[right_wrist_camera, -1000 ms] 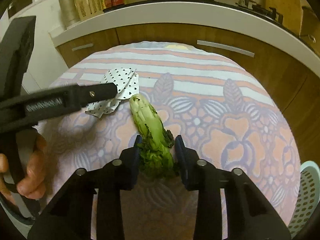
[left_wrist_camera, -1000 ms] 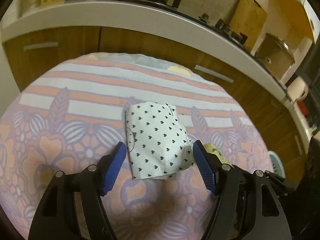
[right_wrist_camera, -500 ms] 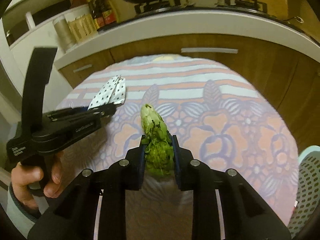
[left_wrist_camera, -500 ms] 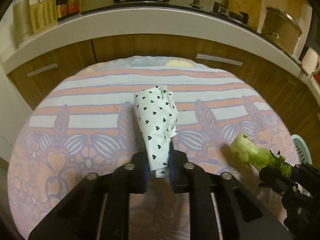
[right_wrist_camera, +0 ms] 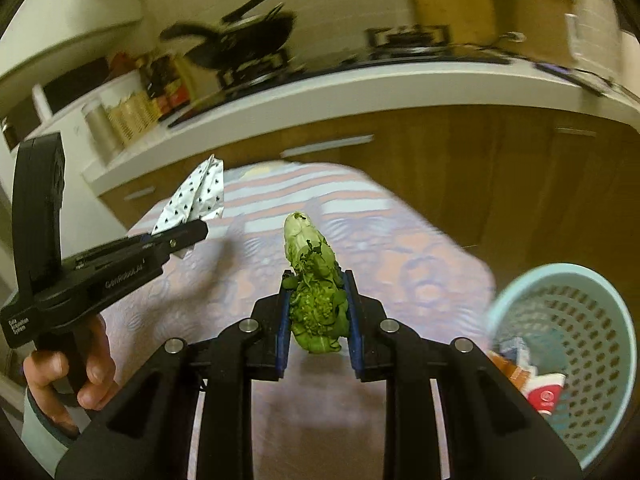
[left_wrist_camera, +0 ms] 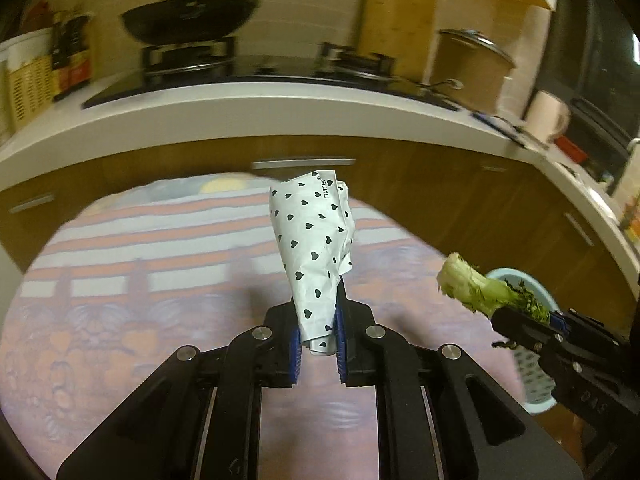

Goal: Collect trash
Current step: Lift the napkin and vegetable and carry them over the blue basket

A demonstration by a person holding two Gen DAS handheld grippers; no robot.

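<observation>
My left gripper (left_wrist_camera: 318, 340) is shut on a crumpled white paper with black hearts (left_wrist_camera: 316, 240) and holds it above the patterned tablecloth (left_wrist_camera: 140, 300). The paper also shows in the right wrist view (right_wrist_camera: 196, 196). My right gripper (right_wrist_camera: 316, 312) is shut on a green vegetable stalk (right_wrist_camera: 314, 276), lifted off the table; the stalk shows at the right in the left wrist view (left_wrist_camera: 476, 284). A light blue perforated trash basket (right_wrist_camera: 580, 320) stands low at the right with some wrappers inside.
A kitchen counter (left_wrist_camera: 280, 108) with a stove and wok (left_wrist_camera: 192, 20) runs behind the table, with wooden cabinets (right_wrist_camera: 440, 152) below. A pot (left_wrist_camera: 468, 64) and bottles stand on the counter. The table's right edge lies beside the basket.
Both grippers have risen off the table with the paper and the stalk. The left gripper closed on the paper one second ago. The basket has come into the right view.
</observation>
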